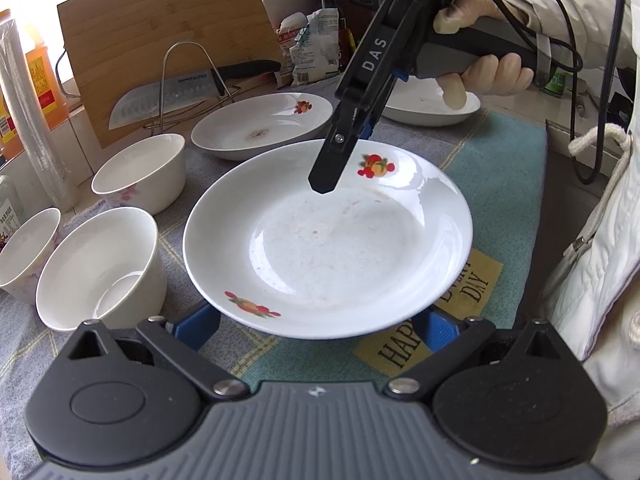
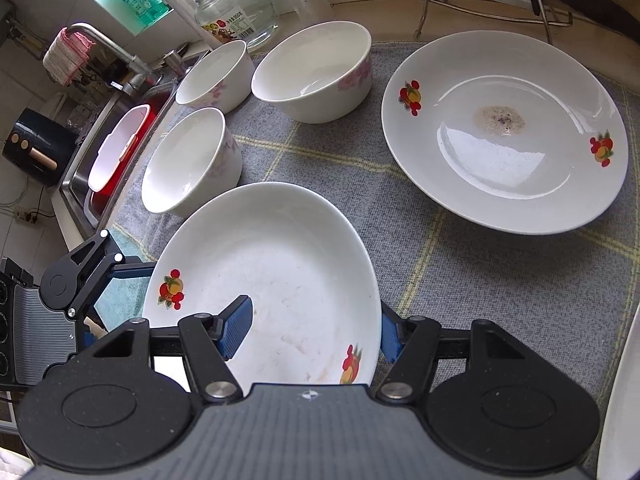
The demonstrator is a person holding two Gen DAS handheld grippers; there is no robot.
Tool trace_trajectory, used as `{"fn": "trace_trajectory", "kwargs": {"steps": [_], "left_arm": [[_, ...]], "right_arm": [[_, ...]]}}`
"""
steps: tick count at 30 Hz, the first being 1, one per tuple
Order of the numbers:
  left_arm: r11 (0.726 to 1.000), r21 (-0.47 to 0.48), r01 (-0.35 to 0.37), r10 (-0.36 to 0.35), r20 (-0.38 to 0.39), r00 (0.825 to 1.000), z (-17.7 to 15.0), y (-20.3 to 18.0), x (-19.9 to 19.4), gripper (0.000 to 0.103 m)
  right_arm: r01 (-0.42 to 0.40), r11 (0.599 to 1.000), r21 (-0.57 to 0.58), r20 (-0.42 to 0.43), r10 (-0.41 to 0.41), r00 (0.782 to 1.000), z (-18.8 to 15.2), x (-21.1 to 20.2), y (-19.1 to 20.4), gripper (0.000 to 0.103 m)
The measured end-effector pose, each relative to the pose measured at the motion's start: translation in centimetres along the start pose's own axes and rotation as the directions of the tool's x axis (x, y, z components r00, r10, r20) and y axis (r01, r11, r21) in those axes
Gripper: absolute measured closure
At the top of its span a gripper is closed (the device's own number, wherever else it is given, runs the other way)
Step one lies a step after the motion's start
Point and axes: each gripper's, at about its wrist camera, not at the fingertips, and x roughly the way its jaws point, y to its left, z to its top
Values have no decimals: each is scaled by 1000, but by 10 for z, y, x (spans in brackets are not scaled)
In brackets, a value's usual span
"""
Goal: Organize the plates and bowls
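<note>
Daylit tiled kitchen: steel sink [image 2: 80, 176] beside the counter.

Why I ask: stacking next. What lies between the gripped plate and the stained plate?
Nothing but bare grey mat between gripped plate and stained plate, per right wrist view.

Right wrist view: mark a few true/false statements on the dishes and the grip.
1. Three bowls stand on the cloth. True.
2. The right gripper clamps the near plate at its rim, one pad inside. True.
3. The far plate is spotless. False: a brown stain sits at its centre.
4. The knife lies in a bowl. False: it leans at the wire rack.
</note>
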Motion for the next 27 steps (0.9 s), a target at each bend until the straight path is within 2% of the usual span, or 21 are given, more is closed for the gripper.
{"fn": "trace_trajectory", "kwargs": {"steps": [27], "left_arm": [[991,105,77,-80,16,997,81,-38,39,2]], "right_arm": [[19,994,104,133,-32,991,-30,-86,-67,33]]}}
